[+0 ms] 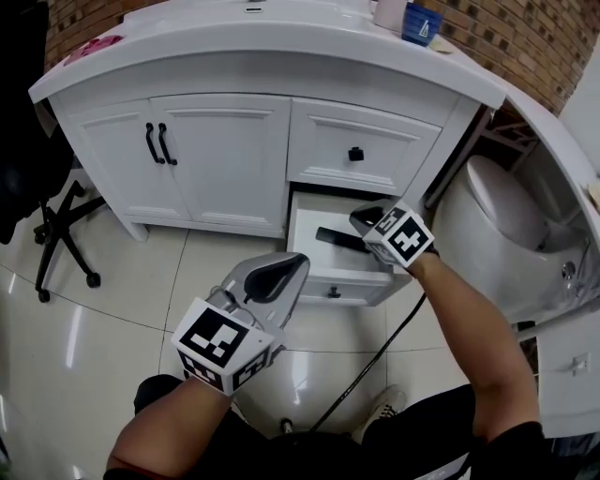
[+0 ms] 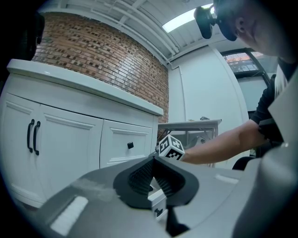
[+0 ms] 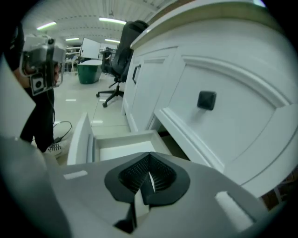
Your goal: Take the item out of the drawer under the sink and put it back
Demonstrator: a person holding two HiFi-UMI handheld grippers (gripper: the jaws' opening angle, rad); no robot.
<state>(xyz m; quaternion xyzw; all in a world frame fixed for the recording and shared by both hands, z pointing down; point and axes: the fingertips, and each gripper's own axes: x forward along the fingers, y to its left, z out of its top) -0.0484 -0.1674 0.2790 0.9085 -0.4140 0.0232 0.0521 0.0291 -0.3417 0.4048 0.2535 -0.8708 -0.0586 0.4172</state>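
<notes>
Hanging above the open lower drawer of a white sink cabinet, the right claw is closed and empty. A dark flat item lies in the drawer beneath it. The left claw, also closed, points level nearby.

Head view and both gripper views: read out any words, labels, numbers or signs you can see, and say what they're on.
No readable words or numbers in any view.
Left cube on the left gripper: black-and-white square pattern, no letters.
Right cube on the right gripper: the same kind of pattern.
Blue cup on the countertop: a white mark, too small to read.
</notes>
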